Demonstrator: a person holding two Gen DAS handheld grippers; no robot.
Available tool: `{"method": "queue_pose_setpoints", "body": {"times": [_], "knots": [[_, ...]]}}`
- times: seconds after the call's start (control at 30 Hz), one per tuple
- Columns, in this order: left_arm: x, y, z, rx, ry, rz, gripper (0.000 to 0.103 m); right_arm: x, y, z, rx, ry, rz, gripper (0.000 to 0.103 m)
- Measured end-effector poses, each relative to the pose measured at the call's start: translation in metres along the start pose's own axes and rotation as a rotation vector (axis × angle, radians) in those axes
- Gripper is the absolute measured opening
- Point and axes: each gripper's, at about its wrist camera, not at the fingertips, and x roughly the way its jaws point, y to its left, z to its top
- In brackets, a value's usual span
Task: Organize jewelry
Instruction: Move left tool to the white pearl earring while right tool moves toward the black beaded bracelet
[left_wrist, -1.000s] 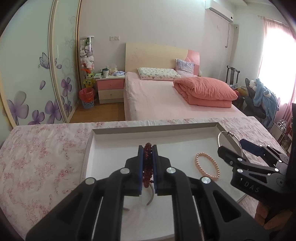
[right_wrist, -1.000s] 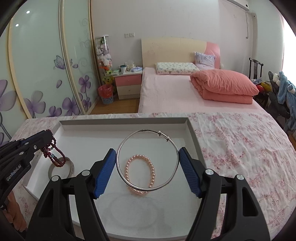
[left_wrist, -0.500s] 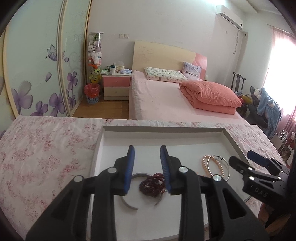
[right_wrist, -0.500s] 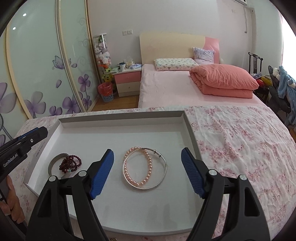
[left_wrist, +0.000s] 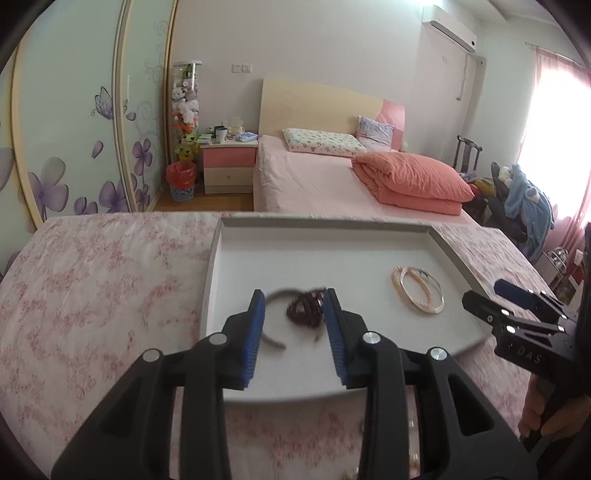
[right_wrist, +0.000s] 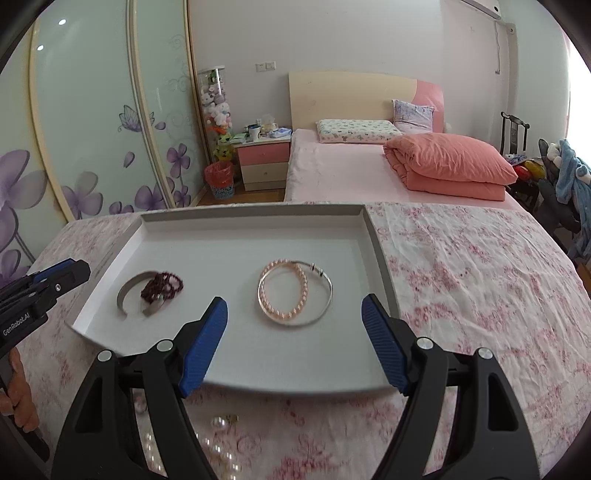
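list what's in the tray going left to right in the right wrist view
silver cuff bangle → dark red bead bracelet → pink pearl bracelet → thin silver bangle. The two on the right overlap, so their order is by their outer edges.

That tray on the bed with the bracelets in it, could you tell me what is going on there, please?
A person with a gripper in each hand is sorting jewelry into a white tray. The left gripper, whose jaws have just been opening, has let go of the dark red bead bracelet, which lies on an open grey cuff. The right gripper is open and empty; the pink pearl bracelet lies inside the thin silver bangle. White pearls lie outside the tray.
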Motion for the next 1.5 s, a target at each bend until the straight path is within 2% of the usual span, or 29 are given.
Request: {"method": "queue_pose_setpoints", "body": {"times": [0.3, 0.43, 0.53, 0.77, 1.2, 1.23, 1.33, 1.5], "knots": [[-0.021, -0.012, -0.056, 0.069, 0.120, -0.096, 0.034, -0.025, -0.005, -0.045, -0.033, 0.067, 0.007, 0.075], [-0.021, -0.012, -0.075, 0.092, 0.159, -0.105, 0.034, -0.032, -0.012, -0.060, -0.020, 0.089, -0.014, 0.075], [-0.020, -0.013, -0.082, 0.085, 0.177, -0.135, 0.034, -0.033, -0.021, -0.066, 0.012, 0.107, -0.026, 0.075], [-0.014, -0.029, -0.091, 0.149, 0.217, -0.161, 0.033, -0.037, -0.027, -0.072, 0.026, 0.110, -0.037, 0.075], [-0.006, -0.032, -0.092, 0.168, 0.243, -0.119, 0.017, -0.036, -0.033, -0.079, 0.032, 0.136, -0.068, 0.075], [-0.005, -0.033, -0.092, 0.181, 0.242, -0.102, 0.014, -0.037, -0.033, -0.079, 0.028, 0.136, -0.067, 0.075], [-0.004, -0.032, -0.090, 0.195, 0.238, -0.054, 0.014, -0.041, -0.031, -0.082, 0.021, 0.137, -0.054, 0.075], [-0.001, -0.010, -0.084, 0.152, 0.231, 0.019, 0.014, -0.051, -0.026, -0.089, 0.011, 0.144, -0.023, 0.075]]}}
